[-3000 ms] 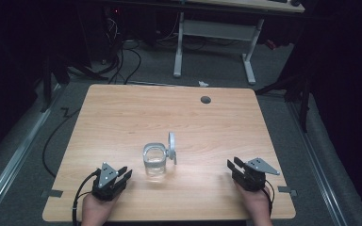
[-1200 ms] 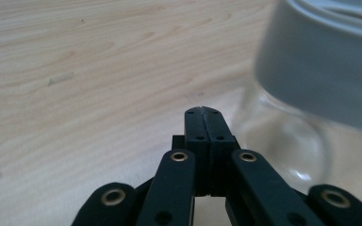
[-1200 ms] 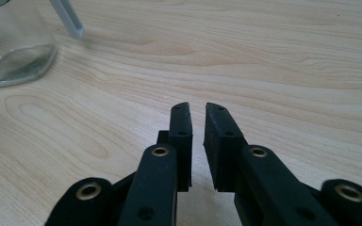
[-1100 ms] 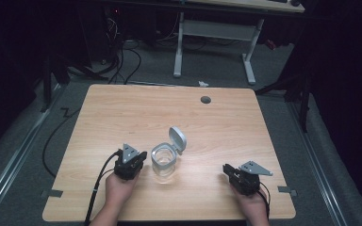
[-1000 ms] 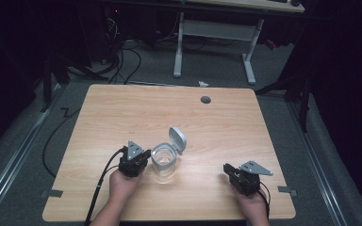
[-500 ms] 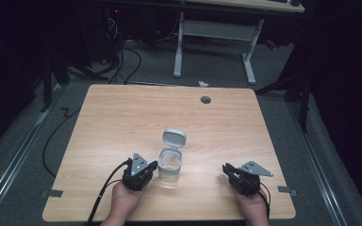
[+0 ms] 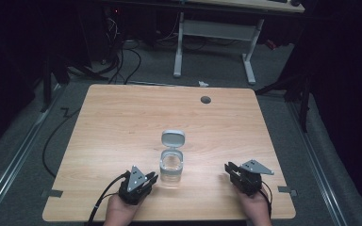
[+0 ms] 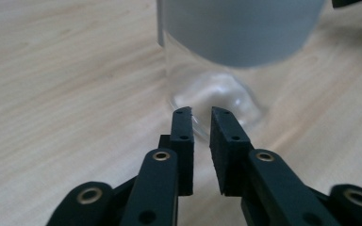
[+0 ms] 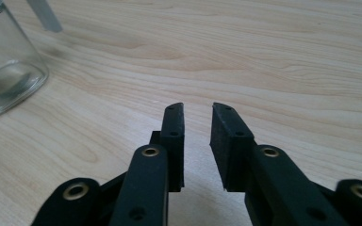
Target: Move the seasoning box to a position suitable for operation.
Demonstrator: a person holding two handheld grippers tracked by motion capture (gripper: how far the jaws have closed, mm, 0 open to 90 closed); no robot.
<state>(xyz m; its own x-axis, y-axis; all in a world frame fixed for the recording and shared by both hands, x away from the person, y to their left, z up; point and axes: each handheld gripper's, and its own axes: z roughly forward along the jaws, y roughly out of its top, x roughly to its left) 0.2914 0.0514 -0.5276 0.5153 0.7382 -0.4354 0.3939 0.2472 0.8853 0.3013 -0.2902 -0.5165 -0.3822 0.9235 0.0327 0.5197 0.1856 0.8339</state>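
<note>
Clear jar (image 7: 171,165), hinged lid (image 7: 173,138) open toward 12 o'clock. Left gripper (image 7: 142,181) at its 8 o'clock, right gripper (image 7: 235,172) at 3 o'clock; both jaws slightly spread, empty. Risk: nudged jar may tip.

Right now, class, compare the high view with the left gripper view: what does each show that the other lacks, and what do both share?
High view alone: the jar's open flip lid, the right gripper, the table's cable hole, both hands, and the floor.
Left gripper view alone: the narrow gap between the left gripper's jaws, seen close up.
Both: the clear jar and the wooden table.
</note>
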